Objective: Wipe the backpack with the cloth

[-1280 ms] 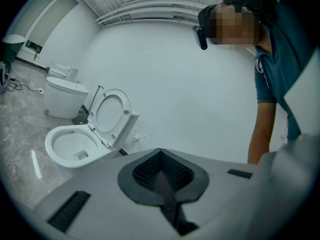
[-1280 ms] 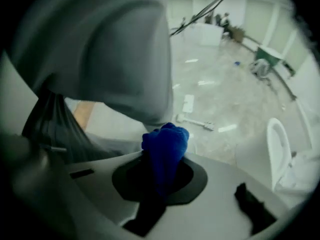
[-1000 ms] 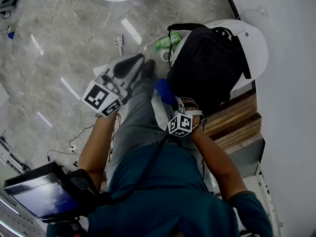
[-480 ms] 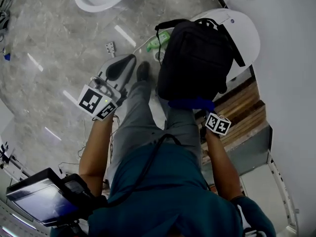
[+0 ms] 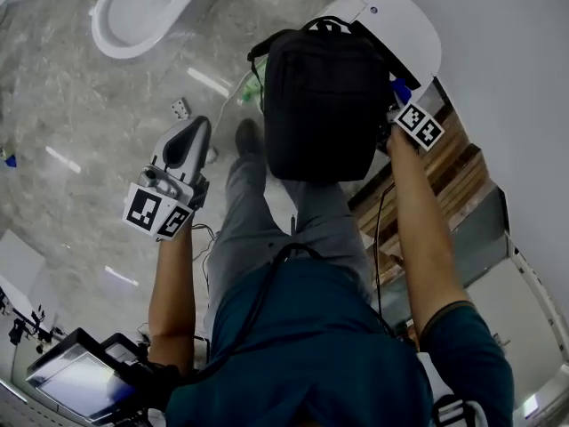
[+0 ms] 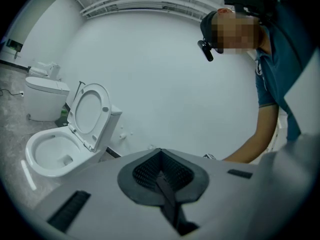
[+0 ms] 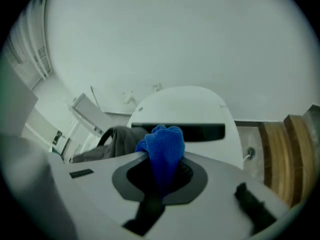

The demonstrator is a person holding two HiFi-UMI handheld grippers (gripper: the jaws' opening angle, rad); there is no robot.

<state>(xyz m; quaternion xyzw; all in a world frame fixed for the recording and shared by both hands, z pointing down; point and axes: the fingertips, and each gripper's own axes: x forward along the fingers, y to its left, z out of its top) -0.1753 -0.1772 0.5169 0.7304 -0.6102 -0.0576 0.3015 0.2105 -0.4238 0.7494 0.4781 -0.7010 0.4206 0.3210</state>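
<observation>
The black backpack [image 5: 320,105] stands upright on a closed white toilet lid [image 5: 391,20]. My right gripper [image 5: 396,103] is at the backpack's right side, near its top, shut on a blue cloth [image 5: 400,88]. In the right gripper view the cloth [image 7: 162,151] bulges out from between the jaws of that gripper [image 7: 160,170], with the backpack [image 7: 112,141] just left of it and the lid [image 7: 185,109] behind. My left gripper [image 5: 188,132] hangs over the floor left of the backpack, apart from it. It is shut and empty [image 6: 160,176].
A second toilet [image 5: 133,12] with its seat raised [image 6: 65,144] stands on the marble floor at the far left. Green bottles [image 5: 253,87] lie by the backpack's left side. A wooden step [image 5: 458,172] and a white wall [image 5: 507,78] close off the right. Cables trail on the floor.
My right gripper has swept with the blue cloth from the backpack's near edge round to its right side and rolled over. The left gripper has drifted slightly left.
</observation>
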